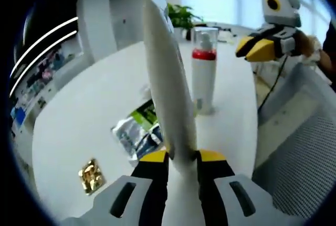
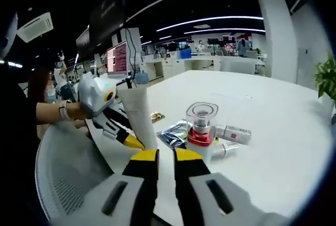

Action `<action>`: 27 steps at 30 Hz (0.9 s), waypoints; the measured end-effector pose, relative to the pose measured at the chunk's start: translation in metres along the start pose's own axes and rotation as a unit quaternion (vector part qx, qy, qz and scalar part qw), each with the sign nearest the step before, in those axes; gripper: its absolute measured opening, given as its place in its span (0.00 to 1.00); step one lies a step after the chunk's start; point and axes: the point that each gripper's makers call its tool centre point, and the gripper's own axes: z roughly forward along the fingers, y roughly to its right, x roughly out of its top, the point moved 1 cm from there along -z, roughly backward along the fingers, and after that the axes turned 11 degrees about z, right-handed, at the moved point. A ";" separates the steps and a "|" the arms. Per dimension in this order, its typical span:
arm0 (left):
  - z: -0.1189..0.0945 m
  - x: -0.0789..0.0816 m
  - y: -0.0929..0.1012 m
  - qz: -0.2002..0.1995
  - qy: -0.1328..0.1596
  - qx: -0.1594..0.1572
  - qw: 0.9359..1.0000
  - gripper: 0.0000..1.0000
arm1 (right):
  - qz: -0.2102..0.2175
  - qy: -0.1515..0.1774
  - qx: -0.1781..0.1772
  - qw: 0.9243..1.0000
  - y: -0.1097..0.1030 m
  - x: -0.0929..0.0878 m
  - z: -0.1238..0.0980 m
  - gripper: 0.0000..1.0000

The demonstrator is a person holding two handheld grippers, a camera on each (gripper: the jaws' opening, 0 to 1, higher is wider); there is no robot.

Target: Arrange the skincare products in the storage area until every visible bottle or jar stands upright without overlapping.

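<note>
A tall white tube [image 1: 167, 79] rises between my left gripper's [image 1: 181, 157] jaws, which are shut on its lower end. In the right gripper view the same tube [image 2: 139, 113] stands tilted, held by the left gripper [image 2: 127, 141]. A white pump bottle with a red band and clear cap [image 1: 203, 71] stands upright on the white table [image 1: 94, 105] just beyond the tube. My right gripper [image 2: 165, 157] hovers in front of that bottle [image 2: 202, 126], jaws close together with nothing between them. It also hangs in the air at the upper right as the right gripper [image 1: 260, 47].
Foil sachets [image 1: 136, 131] and a gold packet [image 1: 92, 176] lie flat near the tube. A small box [image 2: 236, 131] and a lying tube [image 2: 226, 150] rest right of the bottle. A mesh chair [image 1: 304, 147] borders the table edge. A person [image 2: 47, 105] stands at the left.
</note>
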 end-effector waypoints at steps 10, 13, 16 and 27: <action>0.010 0.010 0.002 0.066 0.023 -0.055 0.996 0.17 | 0.013 -0.002 -0.022 1.000 0.013 -0.007 -0.001 0.14; 0.016 0.015 0.004 0.083 0.032 -0.070 0.994 0.17 | 0.015 -0.003 -0.031 0.999 0.016 -0.009 -0.001 0.18; 0.022 0.022 0.008 0.100 0.047 -0.090 0.990 0.17 | 0.020 -0.003 -0.038 0.999 0.019 -0.011 -0.002 0.20; 0.040 0.039 0.012 0.136 0.061 -0.130 0.980 0.17 | 0.036 -0.004 -0.054 0.998 0.027 -0.014 -0.008 0.35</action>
